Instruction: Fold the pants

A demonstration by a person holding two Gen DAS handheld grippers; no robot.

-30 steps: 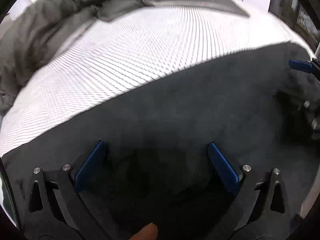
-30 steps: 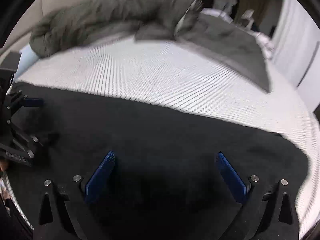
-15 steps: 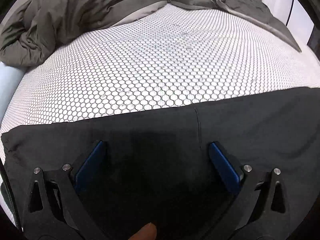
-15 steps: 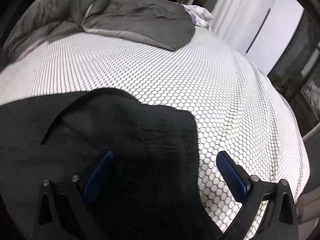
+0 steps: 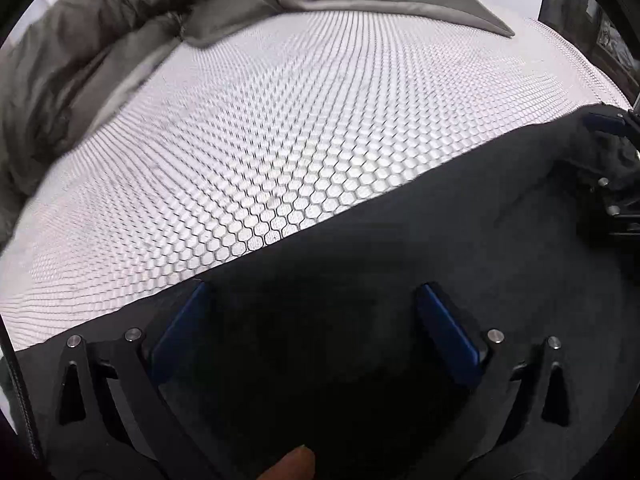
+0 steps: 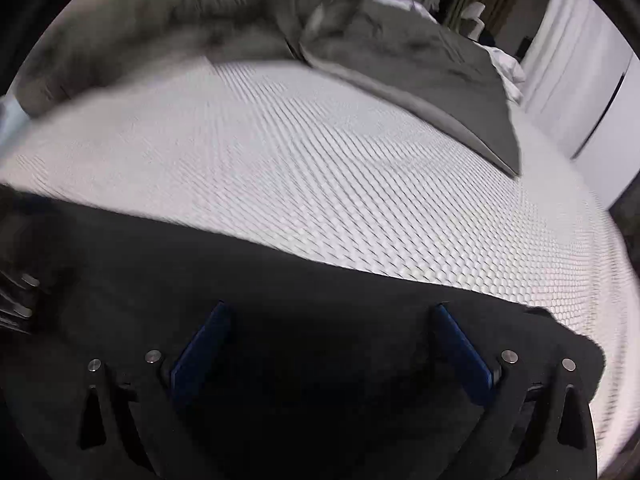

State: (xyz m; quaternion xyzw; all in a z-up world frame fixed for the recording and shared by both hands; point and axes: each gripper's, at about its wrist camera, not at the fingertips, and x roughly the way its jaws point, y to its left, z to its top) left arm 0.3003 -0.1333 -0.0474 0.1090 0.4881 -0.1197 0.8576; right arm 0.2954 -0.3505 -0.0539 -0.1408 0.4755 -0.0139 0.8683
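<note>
— White honeycomb bed cover w/ grey duvet at far side. Where are pants?

— Black pants lie flat at near edge, under us. Left gripper & right gripper: both spread wide, holding nothing.

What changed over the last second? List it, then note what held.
The right gripper swung out to the black pants' end, then back over their middle. The left gripper panned likewise, so the right gripper shows at its edge again. Nothing was gripped or released. Both stayed open; pants stayed flat on the honeycomb mattress.
</note>
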